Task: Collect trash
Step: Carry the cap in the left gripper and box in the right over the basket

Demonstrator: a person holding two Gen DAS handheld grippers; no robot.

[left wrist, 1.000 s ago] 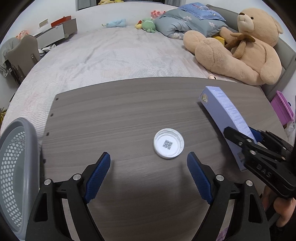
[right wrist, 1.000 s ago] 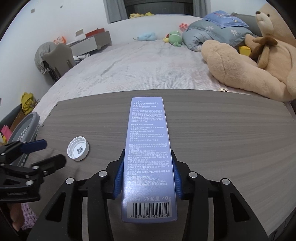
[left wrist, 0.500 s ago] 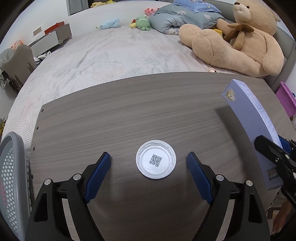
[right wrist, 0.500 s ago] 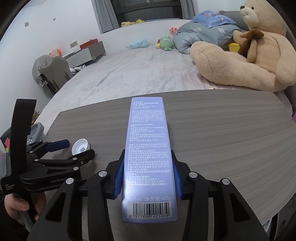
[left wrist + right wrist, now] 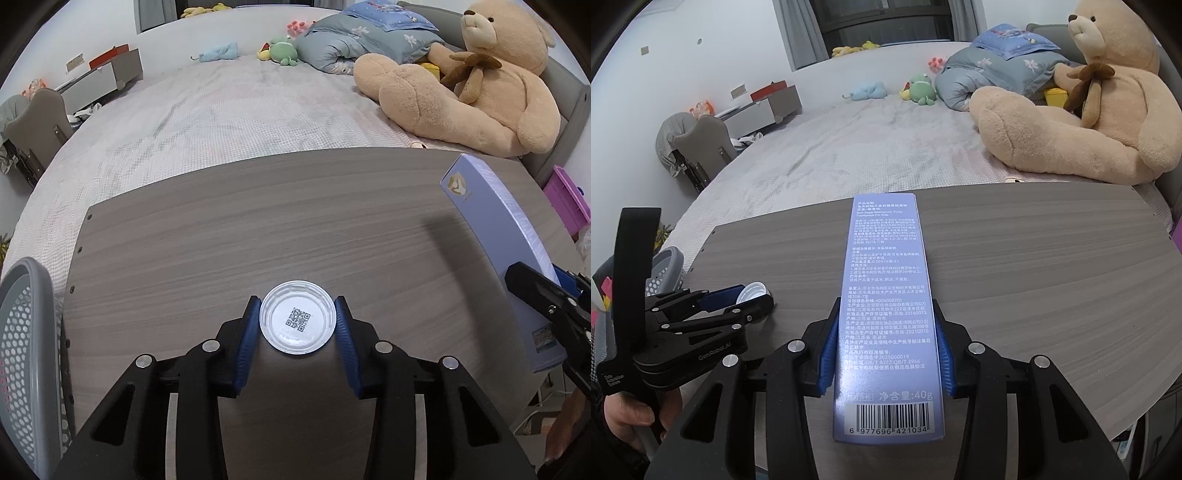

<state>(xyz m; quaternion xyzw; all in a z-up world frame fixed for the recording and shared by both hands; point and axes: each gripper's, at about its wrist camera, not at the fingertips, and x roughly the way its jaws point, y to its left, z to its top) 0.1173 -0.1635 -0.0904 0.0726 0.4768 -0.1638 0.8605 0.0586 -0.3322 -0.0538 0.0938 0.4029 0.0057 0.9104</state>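
A white plastic lid [image 5: 297,322] with a QR code inside lies on the grey wooden table [image 5: 258,229]. My left gripper [image 5: 297,314] is shut on the lid, its blue pads touching both sides. In the right wrist view the left gripper [image 5: 746,297] shows at the left with the lid [image 5: 753,290] between its fingers. My right gripper [image 5: 884,347] is shut on a long lilac toothpaste box [image 5: 886,302], held above the table. The box [image 5: 506,251] also shows at the right of the left wrist view.
A grey perforated basket [image 5: 22,354] stands off the table's left edge; it also shows in the right wrist view [image 5: 665,269]. Beyond the table is a bed [image 5: 229,110] with a large teddy bear [image 5: 472,85], a rolled duvet and small plush toys.
My left gripper moved forward around the lid and closed on it. My right gripper has kept hold of the toothpaste box.
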